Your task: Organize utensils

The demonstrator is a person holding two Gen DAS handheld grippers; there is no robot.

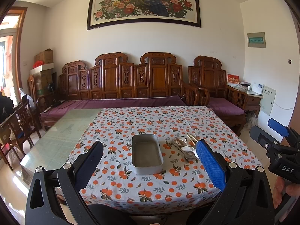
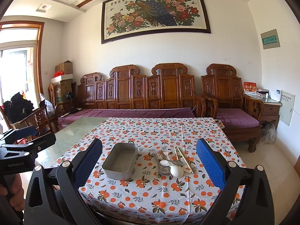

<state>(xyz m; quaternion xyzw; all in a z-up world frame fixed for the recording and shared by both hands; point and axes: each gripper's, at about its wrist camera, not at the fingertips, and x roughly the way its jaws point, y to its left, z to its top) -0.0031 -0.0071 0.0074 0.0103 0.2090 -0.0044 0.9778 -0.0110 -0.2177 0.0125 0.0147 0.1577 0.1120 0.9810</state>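
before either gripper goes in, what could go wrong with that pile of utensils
1. The utensils lie crossed in one heap, so pinching one may drag others along.
2. The tin sits loose on the cloth; a bump could slide it.
3. The chopsticks are thin and flat on the cloth, so they may slip from the jaws.

"DAS" on right gripper (image 1: 277, 131); "GenRobot.AI" on left gripper (image 2: 22, 136).

Both grippers' fingers (image 1: 211, 166) (image 2: 210, 164) wide apart.

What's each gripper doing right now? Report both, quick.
Left gripper: open, fingers wide apart, holding nothing.
Right gripper: open, fingers wide apart, holding nothing.
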